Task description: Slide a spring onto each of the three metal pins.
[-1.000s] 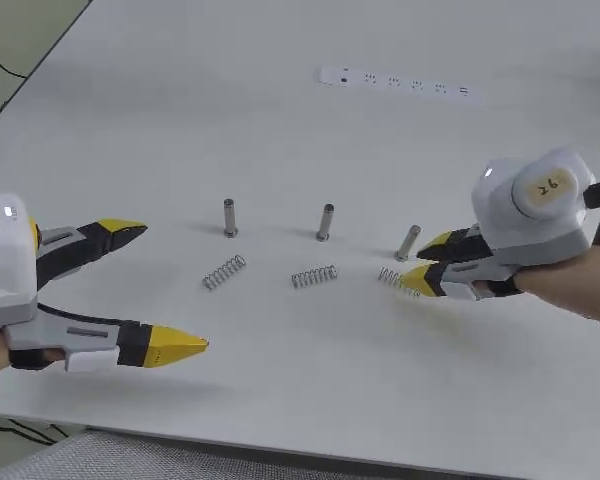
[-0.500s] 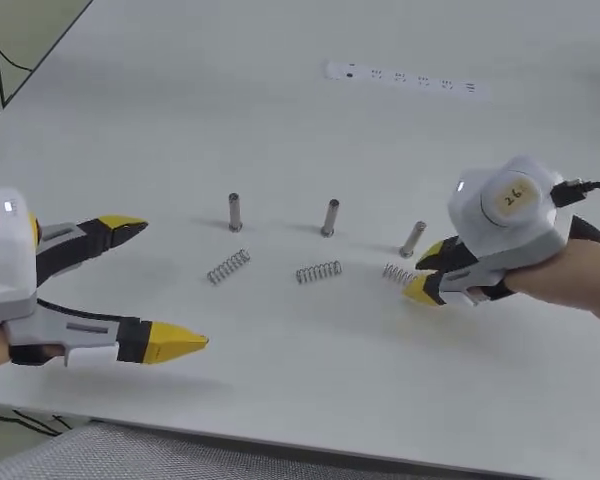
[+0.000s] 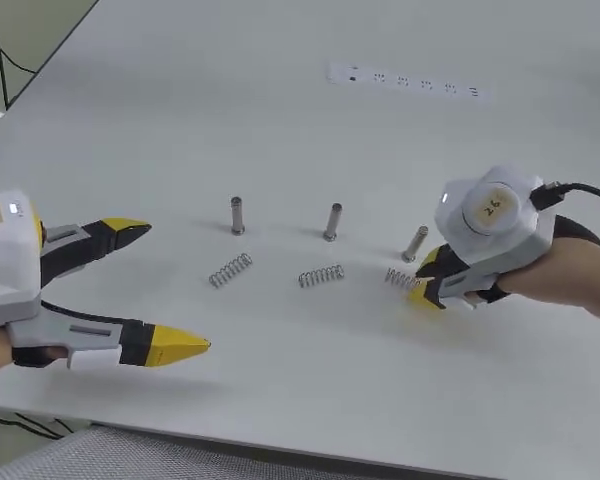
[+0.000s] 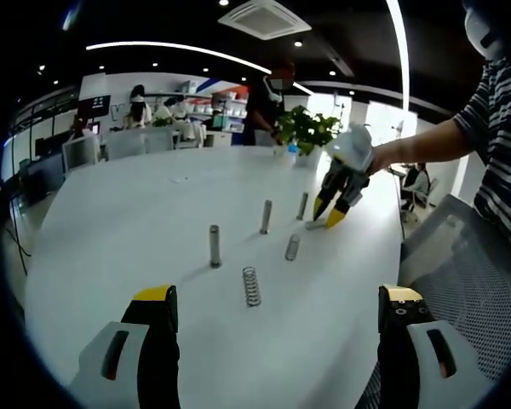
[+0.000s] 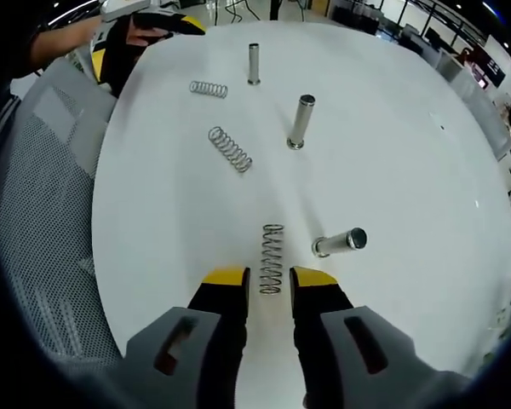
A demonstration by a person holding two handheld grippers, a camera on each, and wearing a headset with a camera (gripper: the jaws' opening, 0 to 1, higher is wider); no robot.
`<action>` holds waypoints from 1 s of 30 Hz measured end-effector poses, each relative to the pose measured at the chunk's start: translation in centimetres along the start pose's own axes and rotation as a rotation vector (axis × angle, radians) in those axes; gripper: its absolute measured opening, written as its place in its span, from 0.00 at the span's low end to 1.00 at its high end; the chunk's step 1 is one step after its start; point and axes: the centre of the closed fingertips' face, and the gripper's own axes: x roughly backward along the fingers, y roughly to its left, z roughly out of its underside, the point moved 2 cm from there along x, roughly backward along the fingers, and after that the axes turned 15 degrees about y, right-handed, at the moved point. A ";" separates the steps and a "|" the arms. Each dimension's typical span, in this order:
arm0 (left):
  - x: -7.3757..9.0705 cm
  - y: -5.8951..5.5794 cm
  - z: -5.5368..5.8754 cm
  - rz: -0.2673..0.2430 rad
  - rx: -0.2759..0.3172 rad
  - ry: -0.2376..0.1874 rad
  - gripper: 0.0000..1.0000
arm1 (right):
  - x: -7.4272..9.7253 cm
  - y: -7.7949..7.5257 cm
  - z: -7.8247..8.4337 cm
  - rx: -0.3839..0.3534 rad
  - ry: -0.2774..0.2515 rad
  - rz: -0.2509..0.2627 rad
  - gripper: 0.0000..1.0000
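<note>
Straddling the near end of the right spring [image 5: 272, 251], the right claw [image 5: 270, 279] has its jaws a little apart. A gap shows on each side of the coil, so it grips nothing. That gap is plain in the right gripper view. In the head view the yellow tips cover the spring's end, and only the far coils stick out past them.

Just beside this spring stands the right pin [image 5: 341, 242], bare. Farther along the bench [image 3: 280, 120] the middle spring [image 3: 321, 275] lies in front of the middle pin [image 3: 332, 222]. The left spring [image 3: 230, 270] lies in front of the left pin [image 3: 237, 215]. All three pins are upright with nothing on them, and each spring lies flat, apart from its pin.

The left claw [image 3: 165, 288] is held at the near left, its jaws spread wide and empty. The left gripper view looks down the row of pins to the right claw at the far end, low over the bench. A power strip [image 3: 400, 82] lies well behind the pins in the head view.

Against a second ago, the right claw has narrowed its jaws and sits lower over the spring. The springs, the pins and the left claw keep their places.
</note>
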 end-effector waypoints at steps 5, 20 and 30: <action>0.0 0.0 0.0 0.000 0.001 -0.001 0.97 | -0.1 0.0 0.0 -0.004 -0.007 -0.023 0.17; -0.6 -0.9 -0.6 0.025 -0.020 0.010 0.97 | 0.1 0.1 0.3 0.020 -0.021 -0.022 0.13; -1.3 -1.9 -1.2 0.068 -0.051 0.023 0.96 | 2.9 1.3 0.0 0.136 -0.030 0.021 0.13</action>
